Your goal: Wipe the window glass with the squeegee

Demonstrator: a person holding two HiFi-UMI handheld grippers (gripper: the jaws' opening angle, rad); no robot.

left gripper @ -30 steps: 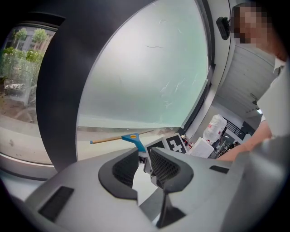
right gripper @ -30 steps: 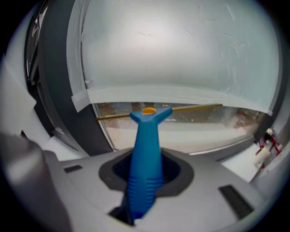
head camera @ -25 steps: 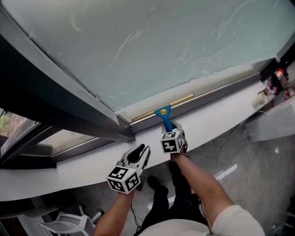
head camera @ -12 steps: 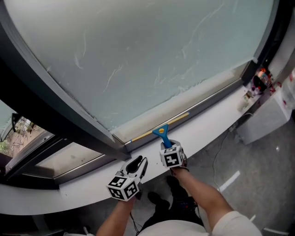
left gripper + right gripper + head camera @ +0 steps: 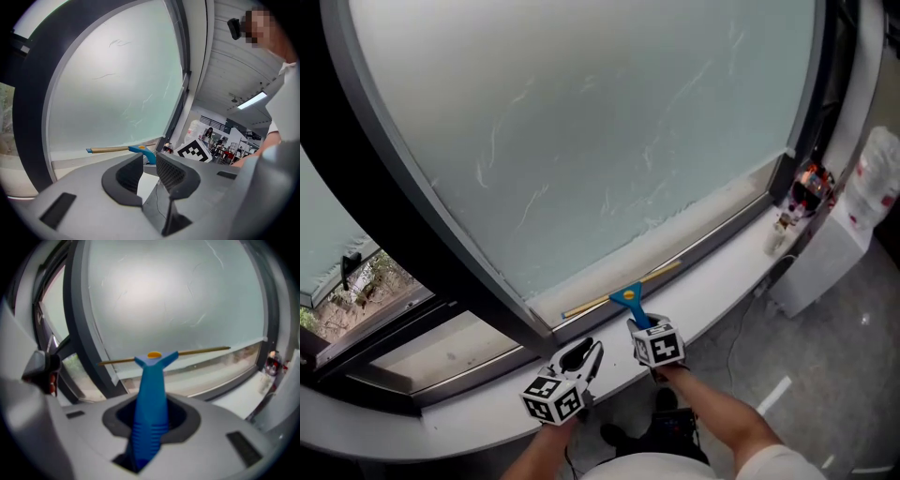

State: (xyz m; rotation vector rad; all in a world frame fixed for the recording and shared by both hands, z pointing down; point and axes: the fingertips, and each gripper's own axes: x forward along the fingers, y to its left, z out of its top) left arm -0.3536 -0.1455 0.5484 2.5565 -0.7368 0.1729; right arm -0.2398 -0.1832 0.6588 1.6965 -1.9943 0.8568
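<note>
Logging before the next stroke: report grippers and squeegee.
Right gripper shut on squeegee handle. Left gripper open, empty. Blade at the glass's bottom edge. Clutter far right on sill, clear of blade.

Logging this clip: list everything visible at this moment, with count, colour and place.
window glass: one, pale and streaked, fills the upper view.
window frame: one, dark grey, around the pane.
side window: one, lower left, greenery beyond.
sill: one, white, below the frame.
squeegee: one, blue handle, tan blade; blade near the pane's bottom edge.
clutter: several small items, red and black, at the sill's right end; too small to name.
cabinet: one, white, beyond the sill's right end.
right gripper: one, grey, shut on the squeegee handle.
left gripper: one, grey, jaws apart, empty, beside the right.
forearms: two, bottom edge.
</note>
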